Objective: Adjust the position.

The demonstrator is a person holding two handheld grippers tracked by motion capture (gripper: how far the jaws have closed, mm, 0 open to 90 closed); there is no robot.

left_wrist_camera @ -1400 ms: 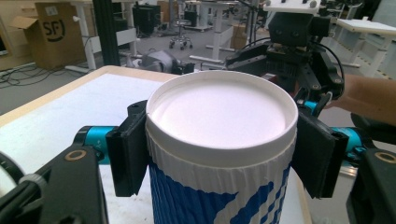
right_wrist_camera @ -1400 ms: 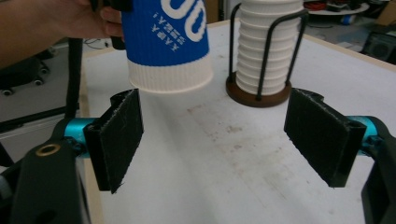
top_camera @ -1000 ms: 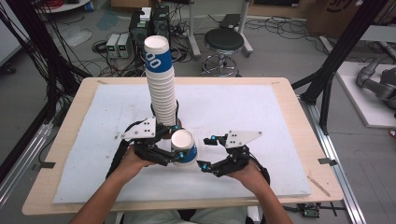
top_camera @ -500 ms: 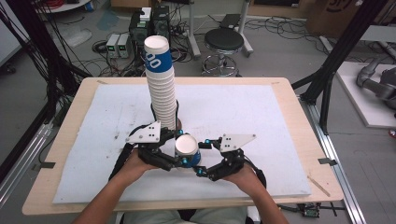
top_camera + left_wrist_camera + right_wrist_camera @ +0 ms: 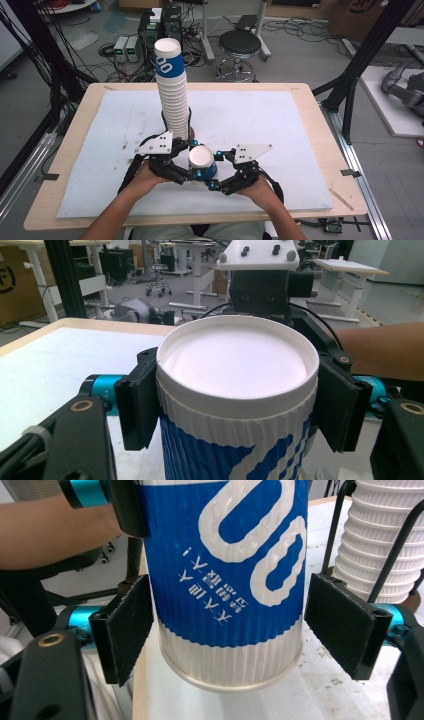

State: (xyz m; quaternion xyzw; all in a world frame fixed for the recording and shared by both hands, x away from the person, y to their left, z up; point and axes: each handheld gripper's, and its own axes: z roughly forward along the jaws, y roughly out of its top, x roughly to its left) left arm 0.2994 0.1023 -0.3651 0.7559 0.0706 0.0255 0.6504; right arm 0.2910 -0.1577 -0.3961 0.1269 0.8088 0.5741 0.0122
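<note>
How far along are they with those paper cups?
Early on, by the look of it. Done: one cup is off the tall stack. In hand: the left gripper clamps that cup upside down, while the right gripper has its jaws open either side of it, not touching. Left: probably a handover, then the many cups on the stack.

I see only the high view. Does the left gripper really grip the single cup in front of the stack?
Observer: Yes, the left gripper's pads press both sides of the cup, just under its upturned base.
Operator: Where is the right gripper?
Observer: The right gripper's pads flank the cup lower down, near the rim. Whether they press, I cannot tell.
Operator: Is the cup inverted?
Observer: Yes, its print stands upside down.
</note>
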